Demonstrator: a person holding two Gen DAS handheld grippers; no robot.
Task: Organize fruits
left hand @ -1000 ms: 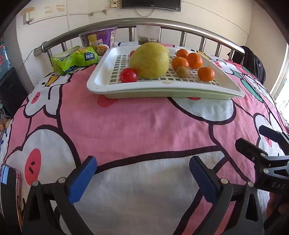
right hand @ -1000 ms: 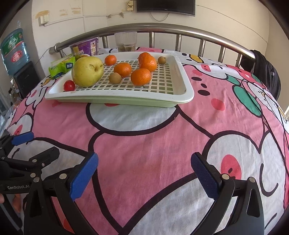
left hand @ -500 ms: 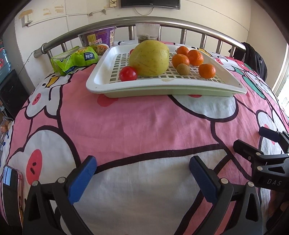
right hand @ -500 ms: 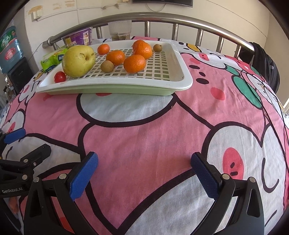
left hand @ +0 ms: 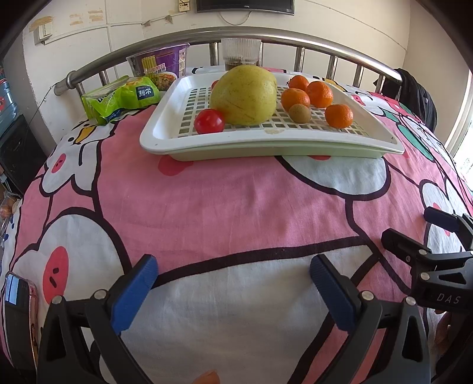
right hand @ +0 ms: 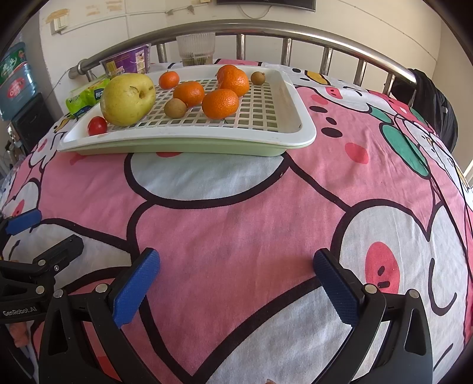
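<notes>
— Fruit sat all together in the white slotted tray (left hand: 266, 141) on the bed, up near the metal rail (right hand: 266, 28). What did you make out from your side?

— Same tray. A big yellow pear (left hand: 244, 95) stood at its left part, with a small red tomato (left hand: 209, 121) touching it at the front. Tangerines (right hand: 220, 103) lay to the pear's right, four of them as I counted, and a brown kiwi (right hand: 175, 107) lay between the pear and the nearest tangerine. Another small brown fruit (right hand: 257, 78) lay at the far rim.

— And the tools?

— The left tool (left hand: 233, 288) hovered low over the pink cartoon bedsheet (left hand: 236, 212), well short of the tray, its blue pads (left hand: 133, 295) spread wide with nothing between them. The right tool (right hand: 236, 285) hung just beside it, likewise spread wide and holding nothing.

— Anything behind the tray?

— A green snack packet (left hand: 124, 97) lay to the tray's left, a purple noodle cup (left hand: 161, 63) stood behind that, and a ribbed glass (right hand: 196, 48) stood by the rail. A phone (left hand: 17, 301) lay at the sheet's left edge.
</notes>
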